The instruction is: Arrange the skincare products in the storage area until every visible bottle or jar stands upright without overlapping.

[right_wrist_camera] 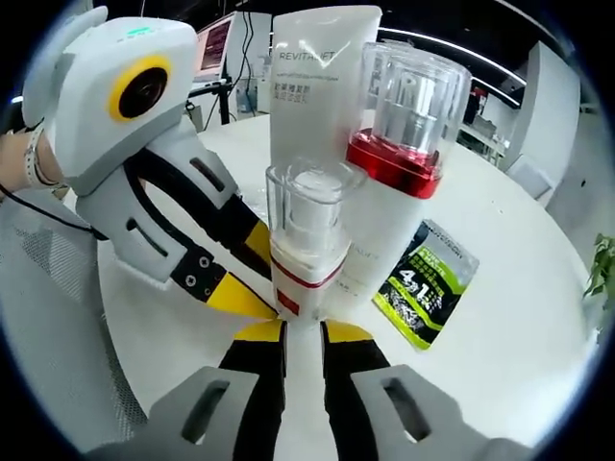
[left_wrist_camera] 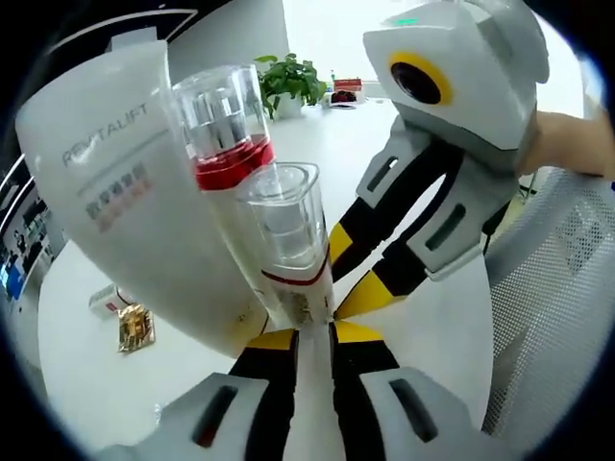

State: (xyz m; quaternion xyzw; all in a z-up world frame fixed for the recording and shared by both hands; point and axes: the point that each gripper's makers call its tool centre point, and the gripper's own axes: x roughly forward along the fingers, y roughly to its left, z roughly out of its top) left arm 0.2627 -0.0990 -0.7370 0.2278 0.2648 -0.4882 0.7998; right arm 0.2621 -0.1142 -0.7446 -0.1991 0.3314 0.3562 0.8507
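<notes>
White round bench (right_wrist_camera: 500, 288) carries an upright Revitalift tube (right_wrist_camera: 322, 86), a red-collared pump bottle (right_wrist_camera: 399, 163) and a small clear-capped bottle (right_wrist_camera: 306, 240) clustered together. Both the left tool (left_wrist_camera: 312, 331) and right tool (right_wrist_camera: 303, 331) pinch the small bottle's base; next, seemingly, stand it clear of its neighbours.

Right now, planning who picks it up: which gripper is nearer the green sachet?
Right. The right gripper is beside the green sachet; the left gripper comes in beyond the small pump bottle.

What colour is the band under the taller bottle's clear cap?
Red band, clearest in the right gripper view.
</notes>
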